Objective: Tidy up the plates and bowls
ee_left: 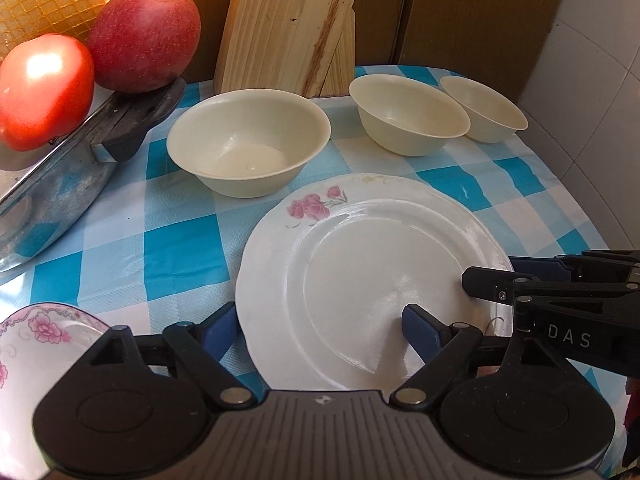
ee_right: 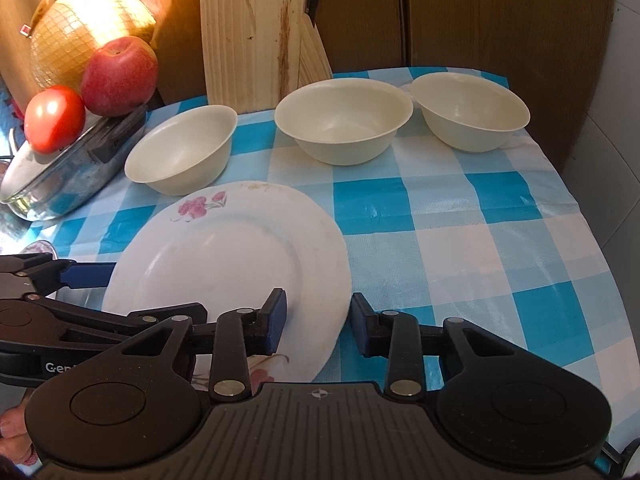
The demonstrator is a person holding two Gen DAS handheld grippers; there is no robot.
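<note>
A white plate with pink flowers (ee_left: 360, 264) (ee_right: 228, 256) lies on the blue checked cloth. My left gripper (ee_left: 320, 328) is open, its jaws astride the plate's near-left rim. My right gripper (ee_right: 318, 320) is open, its jaws astride the plate's near-right rim; it also shows in the left wrist view (ee_left: 500, 280). Three cream bowls stand behind the plate: one at the left (ee_left: 248, 140) (ee_right: 182, 152), one in the middle (ee_left: 408, 112) (ee_right: 344, 120), one at the right (ee_left: 484, 108) (ee_right: 470, 112). A second pink-flowered dish (ee_left: 44, 332) sits at the near left.
A glass pan lid (ee_left: 60, 184) (ee_right: 68, 176) lies at the left with a tomato (ee_left: 44, 88) (ee_right: 54, 118) and an apple (ee_left: 144, 36) (ee_right: 118, 76) on it, a netted melon (ee_right: 88, 32) behind. Wooden boards (ee_left: 288, 24) (ee_right: 248, 32) lean at the back. The table edge falls off at the right.
</note>
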